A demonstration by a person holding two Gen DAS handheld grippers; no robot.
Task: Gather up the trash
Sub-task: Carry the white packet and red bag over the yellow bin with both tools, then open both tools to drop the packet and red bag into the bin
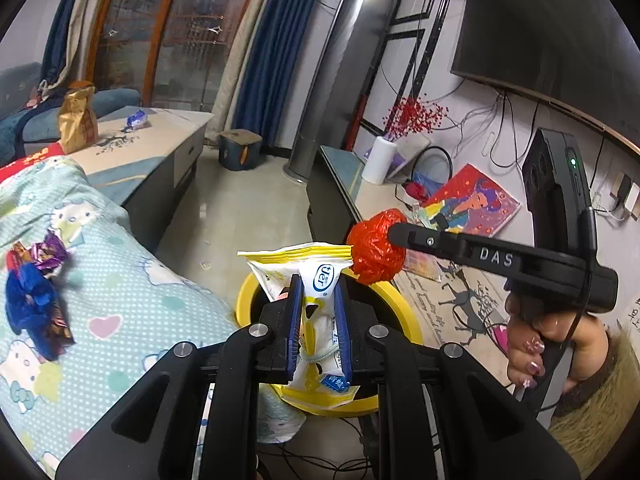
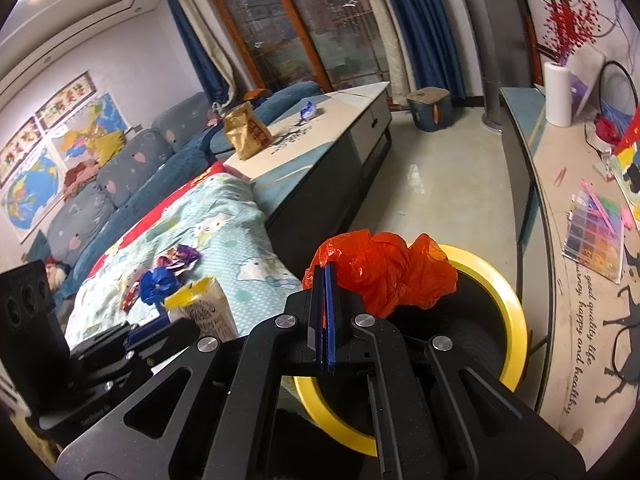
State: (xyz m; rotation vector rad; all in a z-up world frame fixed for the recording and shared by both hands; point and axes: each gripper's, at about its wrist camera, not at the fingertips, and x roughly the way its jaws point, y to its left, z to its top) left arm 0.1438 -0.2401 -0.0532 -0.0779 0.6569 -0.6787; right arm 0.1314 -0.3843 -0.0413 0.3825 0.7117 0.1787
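My left gripper (image 1: 318, 280) is shut on a white and yellow snack wrapper (image 1: 320, 304) and holds it over the yellow-rimmed black bin (image 1: 404, 300). My right gripper (image 2: 325, 270) is shut on a crumpled red plastic bag (image 2: 384, 272), also over the bin's (image 2: 508, 312) opening. In the left wrist view the red bag (image 1: 374, 250) hangs at the tip of the right gripper (image 1: 394, 234). More trash lies on the Hello Kitty blanket (image 1: 120, 280): a blue plastic bag (image 1: 28, 300) and purple and brown candy wrappers (image 1: 50, 254). The pile also shows in the right wrist view (image 2: 160, 280).
A low table (image 2: 340, 120) carries a gold snack bag (image 2: 246, 132) and a blue wrapper (image 2: 308, 110). A TV cabinet (image 2: 560, 208) at the right holds a paper roll (image 2: 557, 94), a bead box and a painting. A sofa (image 2: 132, 176) stands behind the blanket.
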